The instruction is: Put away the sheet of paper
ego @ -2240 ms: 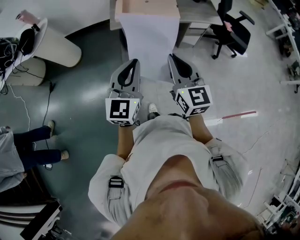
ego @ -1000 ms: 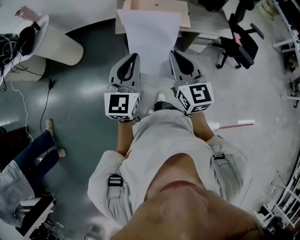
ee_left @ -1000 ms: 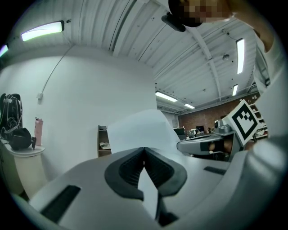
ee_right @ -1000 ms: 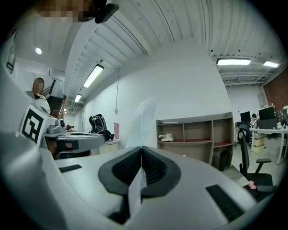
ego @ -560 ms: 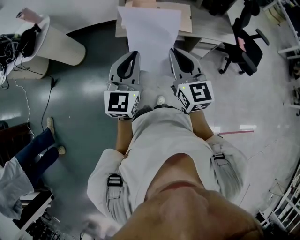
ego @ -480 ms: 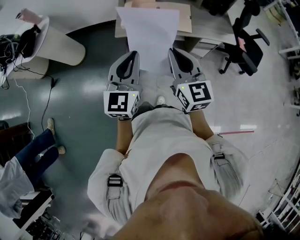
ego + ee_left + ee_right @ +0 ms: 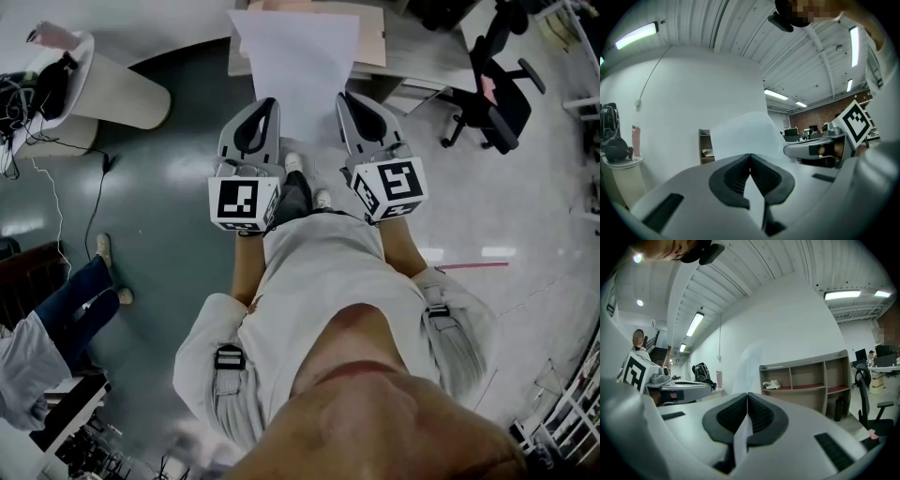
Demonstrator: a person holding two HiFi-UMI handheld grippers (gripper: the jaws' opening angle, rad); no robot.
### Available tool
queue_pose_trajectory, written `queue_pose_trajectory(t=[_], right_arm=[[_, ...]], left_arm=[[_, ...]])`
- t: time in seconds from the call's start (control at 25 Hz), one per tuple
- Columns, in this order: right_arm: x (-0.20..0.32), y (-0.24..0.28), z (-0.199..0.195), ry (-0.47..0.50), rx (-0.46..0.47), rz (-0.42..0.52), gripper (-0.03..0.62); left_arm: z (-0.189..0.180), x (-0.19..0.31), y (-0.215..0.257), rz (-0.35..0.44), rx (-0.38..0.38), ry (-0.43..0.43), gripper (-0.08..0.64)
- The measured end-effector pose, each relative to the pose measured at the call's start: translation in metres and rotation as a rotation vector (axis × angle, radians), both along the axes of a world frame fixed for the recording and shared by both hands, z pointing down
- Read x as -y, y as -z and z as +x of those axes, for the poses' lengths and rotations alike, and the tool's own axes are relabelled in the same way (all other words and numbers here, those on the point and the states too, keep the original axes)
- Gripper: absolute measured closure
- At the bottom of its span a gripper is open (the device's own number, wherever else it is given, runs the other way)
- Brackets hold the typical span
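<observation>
A white sheet of paper [image 7: 296, 64] hangs stretched in the air between my two grippers, over the floor and in front of a wooden shelf unit [image 7: 371, 36]. My left gripper [image 7: 268, 103] is shut on the sheet's near left edge. My right gripper [image 7: 345, 97] is shut on its near right edge. In the left gripper view the paper [image 7: 740, 133] rises out of the shut left gripper [image 7: 750, 157]. The right gripper view shows the paper [image 7: 743, 439] pinched in the shut right gripper [image 7: 748, 396], with the open-fronted shelf unit [image 7: 806, 380] ahead.
A black office chair [image 7: 489, 82] stands to the right of the shelf unit. A round white table [image 7: 105, 90] with a bag is at the far left, cables [image 7: 56, 202] on the floor beside it. A seated person's legs [image 7: 70, 295] are at the left. My own shoes [image 7: 294, 165] show below the paper.
The floor and furniture have slid in the head view as the person walks toward the shelf unit; one foot has stepped forward under the paper. Both grippers still hold the sheet.
</observation>
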State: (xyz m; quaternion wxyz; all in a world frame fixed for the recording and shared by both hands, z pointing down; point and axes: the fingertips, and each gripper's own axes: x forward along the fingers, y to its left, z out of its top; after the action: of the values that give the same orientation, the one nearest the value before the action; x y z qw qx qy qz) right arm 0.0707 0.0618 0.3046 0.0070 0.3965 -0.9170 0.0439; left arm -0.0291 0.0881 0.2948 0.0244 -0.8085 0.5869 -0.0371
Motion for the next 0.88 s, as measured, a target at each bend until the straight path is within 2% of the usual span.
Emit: queue_pose_trajectory(t=[0.44, 0.88], right_arm=[[0.05, -0.001, -0.019, -0.044, -0.014, 0.006, 0.572], [0.107, -0.005, -0.056, -0.069, -0.035, -0.001, 0.572]], left_arm=[[-0.018, 0.056, 0.0, 0.017, -0.003, -0.049, 0.538], [-0.053, 0.117, -0.005, 0.008, -0.014, -0.079, 0.538]])
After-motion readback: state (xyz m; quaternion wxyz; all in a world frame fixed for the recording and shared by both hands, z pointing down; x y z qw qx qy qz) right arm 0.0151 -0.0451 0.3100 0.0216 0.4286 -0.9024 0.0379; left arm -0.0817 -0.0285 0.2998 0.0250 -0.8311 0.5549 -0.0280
